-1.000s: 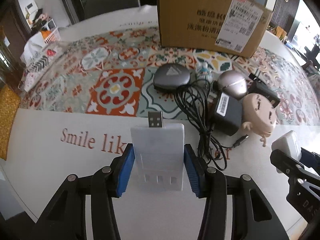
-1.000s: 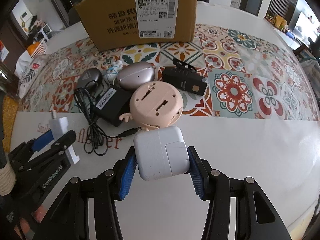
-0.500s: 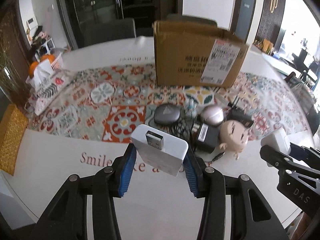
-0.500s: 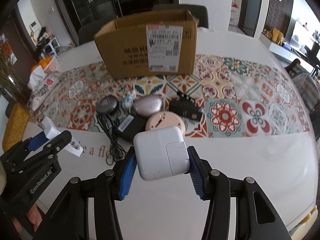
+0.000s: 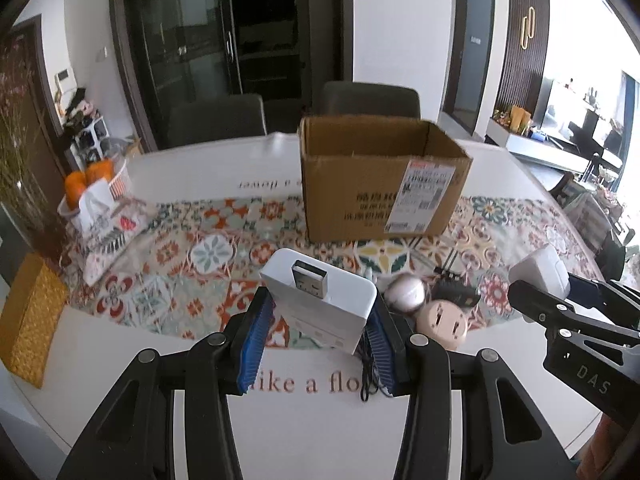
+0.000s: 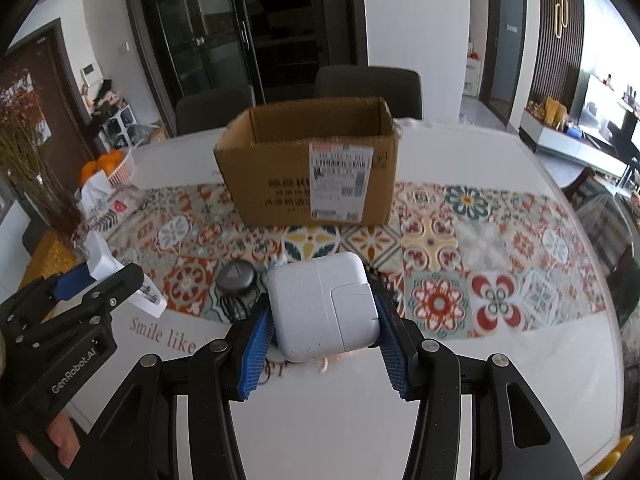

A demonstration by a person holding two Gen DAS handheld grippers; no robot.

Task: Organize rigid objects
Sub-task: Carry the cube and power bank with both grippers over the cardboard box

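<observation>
a: above the table [image 5: 280, 420], we have lifted both loads: left gripper [image 5: 316, 334] clamps the usb adapter [image 5: 320, 300], right gripper [image 6: 322, 330] the white charger [image 6: 322, 306].

b: (the cardboard box [image 6: 308, 168] gapes ahead) so we judge boxing next.

A left hand-held gripper [image 5: 320, 332] clamps a white USB adapter [image 5: 320, 300] above the worktop [image 5: 120, 344], its plug pointing up. Beyond it stands an open cardboard box [image 5: 380, 184] on a patterned runner [image 5: 192, 252]. At right, the right hand-held gripper [image 5: 560, 300] grips a white charger [image 5: 540, 272].
</observation>
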